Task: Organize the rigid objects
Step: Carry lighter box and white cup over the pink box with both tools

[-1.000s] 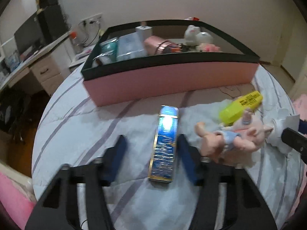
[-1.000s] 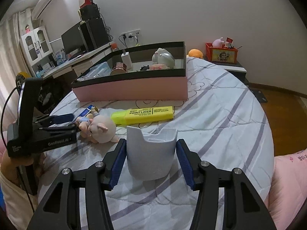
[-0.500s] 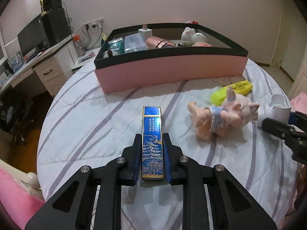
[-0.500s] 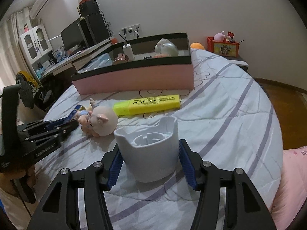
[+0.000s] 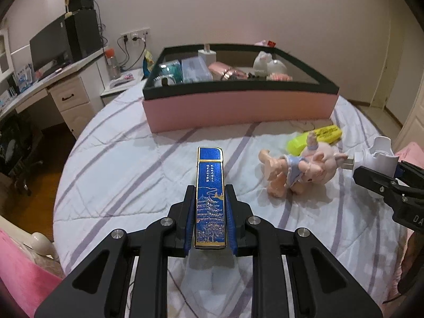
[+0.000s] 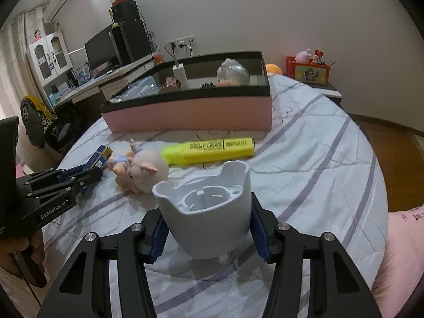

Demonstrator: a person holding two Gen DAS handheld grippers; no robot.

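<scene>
My left gripper (image 5: 210, 193) is shut on a slim blue and gold box (image 5: 210, 175), which sticks out forward over the striped bed cover. The jaws of my right gripper (image 6: 208, 212) are closing, and their pads press both sides of a white cup-shaped holder (image 6: 209, 220) tilted with its opening up. Between the two grippers a pink pig doll (image 6: 143, 169) lies on the cover. Just behind it rests a yellow highlighter (image 6: 209, 149). At the back stands the pink storage box (image 5: 238, 106) with a black rim, holding several items.
The round bed's edge (image 5: 61, 185) drops to a wooden floor on the left. A desk with a monitor (image 5: 50, 45) stands beyond it. A red toy box (image 6: 308, 70) sits on a nightstand at the right. A pink pillow (image 6: 400, 243) lies near the right gripper.
My left jaws closed on the blue box, which now sticks out straight ahead between them. The right gripper tipped the white holder so that its inside shows.
</scene>
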